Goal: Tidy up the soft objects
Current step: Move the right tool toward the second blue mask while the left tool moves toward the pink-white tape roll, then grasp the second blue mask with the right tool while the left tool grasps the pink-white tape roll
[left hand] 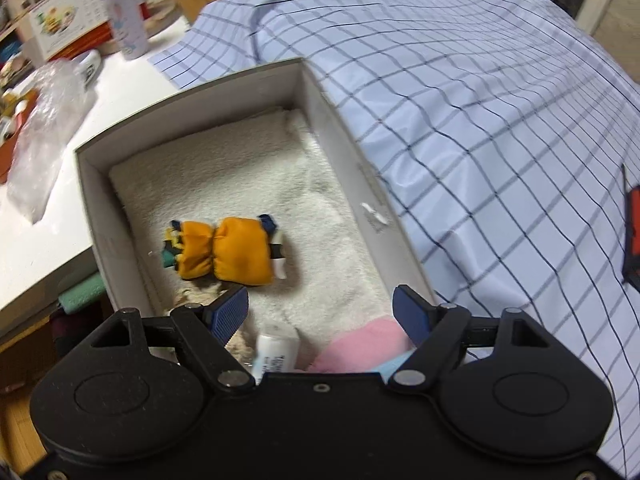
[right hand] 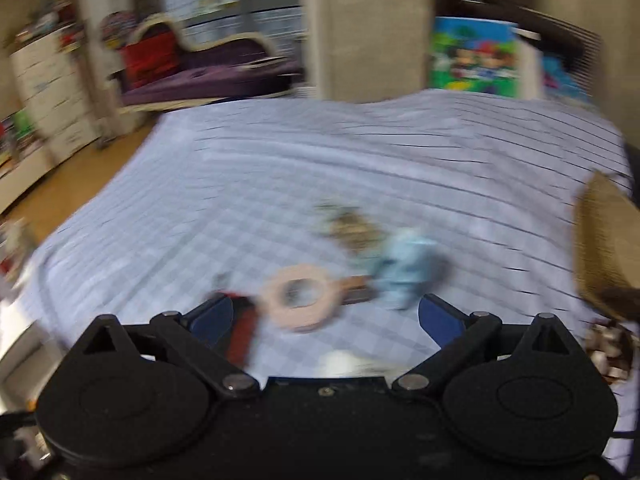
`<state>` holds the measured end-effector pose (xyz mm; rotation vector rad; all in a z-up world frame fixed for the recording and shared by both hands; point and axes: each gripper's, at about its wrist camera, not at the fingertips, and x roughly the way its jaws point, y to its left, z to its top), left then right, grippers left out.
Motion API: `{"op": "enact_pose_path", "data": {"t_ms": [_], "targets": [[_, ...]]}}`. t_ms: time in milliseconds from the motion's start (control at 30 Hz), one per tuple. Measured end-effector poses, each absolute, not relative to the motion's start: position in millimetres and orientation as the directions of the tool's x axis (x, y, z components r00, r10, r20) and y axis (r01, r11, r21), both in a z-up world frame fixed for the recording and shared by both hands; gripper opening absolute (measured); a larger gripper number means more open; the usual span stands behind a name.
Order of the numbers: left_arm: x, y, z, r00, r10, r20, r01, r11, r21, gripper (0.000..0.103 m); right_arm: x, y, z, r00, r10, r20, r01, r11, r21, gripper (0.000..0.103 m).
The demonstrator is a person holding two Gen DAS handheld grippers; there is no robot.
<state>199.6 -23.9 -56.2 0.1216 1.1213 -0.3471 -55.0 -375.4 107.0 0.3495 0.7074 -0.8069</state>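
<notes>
- Hovering my right gripper point(right hand: 326, 322) over the bed point(right hand: 280, 184), fingers wide and empty; the blue doll point(right hand: 404, 266) lies just ahead, slightly right.
- My left gripper point(left hand: 320, 312) hangs half-open, gripping nothing, over the box point(left hand: 360, 160).

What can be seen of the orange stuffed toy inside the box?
The orange stuffed toy is a small, plump fabric piece, cinched in the middle into two puffy orange halves, with dark blue, white and teal bits at its ends. It lies on its side on the white towel lining the open white box, near the box's left wall but apart from it. The left gripper hangs above the box's near end, with neither pad on the toy.
</notes>
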Motion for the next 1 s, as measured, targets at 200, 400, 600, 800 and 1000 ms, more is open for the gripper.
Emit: {"op": "enact_pose_path", "data": {"t_ms": [200, 400, 600, 800, 1000], "targets": [[181.6, -50.2, -48.0, 0.395, -0.26, -0.881, 0.429, 0.9, -0.073, 0.075, -91.8, -437.8, 73.6, 0.364, -0.601, -0.712, 0.852, 0.523, -0.006, 0.103], [153.3, -93.0, -36.9, 0.42, -0.296, -0.858, 0.532, 0.846, -0.032, 0.075, -89.6, -479.9, 36.2, 0.34, -0.552, -0.761, 0.872, 0.488, 0.036, 0.103], [139.8, -133.3, -14.5, 0.391, -0.362, -0.846, 0.6, 0.797, -0.064, 0.075, -63.5, -505.1, 22.5, 0.415, -0.512, -0.752, 0.849, 0.515, 0.118, 0.102], [130.2, -171.8, 13.7, 0.378, -0.42, -0.825, 0.654, 0.752, -0.083, 0.075, -35.5, -534.5, 5.2, 0.415, -0.496, -0.763, 0.849, 0.513, 0.129, 0.102], [118.8, -209.3, 27.5, 0.366, -0.446, -0.817, 0.703, 0.708, -0.072, 0.075, -30.9, -548.8, -16.4, 0.403, -0.45, -0.797, 0.851, 0.504, 0.146, 0.072]]}}
